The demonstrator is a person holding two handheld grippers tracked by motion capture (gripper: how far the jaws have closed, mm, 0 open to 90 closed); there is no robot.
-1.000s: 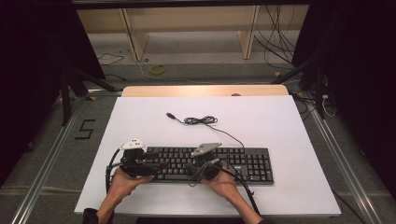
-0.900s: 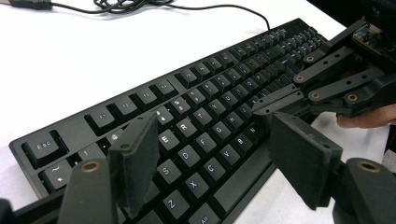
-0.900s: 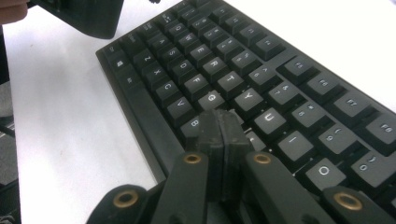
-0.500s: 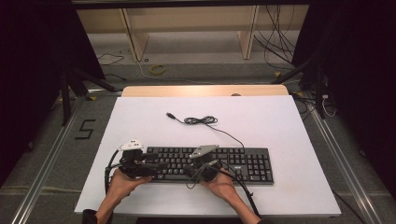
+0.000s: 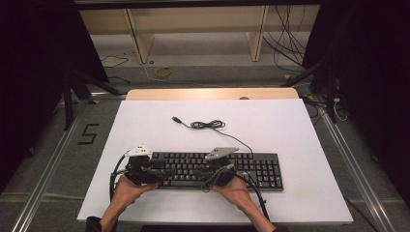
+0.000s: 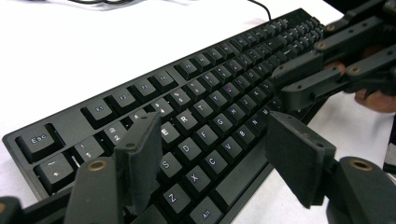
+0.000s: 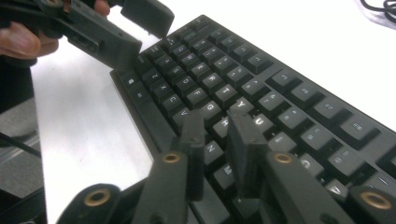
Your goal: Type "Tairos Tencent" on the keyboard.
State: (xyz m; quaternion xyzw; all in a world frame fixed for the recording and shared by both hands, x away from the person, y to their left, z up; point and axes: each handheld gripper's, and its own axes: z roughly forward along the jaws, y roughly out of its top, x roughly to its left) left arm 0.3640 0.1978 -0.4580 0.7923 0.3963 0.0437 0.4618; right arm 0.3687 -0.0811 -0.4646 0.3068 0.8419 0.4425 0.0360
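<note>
Right gripper (image 7: 215,140) jaws just parted slightly above the keyboard (image 7: 261,88).

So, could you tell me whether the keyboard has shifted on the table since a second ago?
No. The keyboard lies at the same place below the coiled cable on the white table.

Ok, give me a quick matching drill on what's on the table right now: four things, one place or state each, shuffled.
Things:
1. keyboard
2. cable
3. left gripper
4. right gripper

Place or state:
A. jaws wide apart over the letter keys
B. bunched on the white board behind the keyboard
C. jaws close together, a narrow gap, just been opening
D. flat along the near edge of the white board

Pairs: 1-D, 2-B, 3-A, 4-C
</note>
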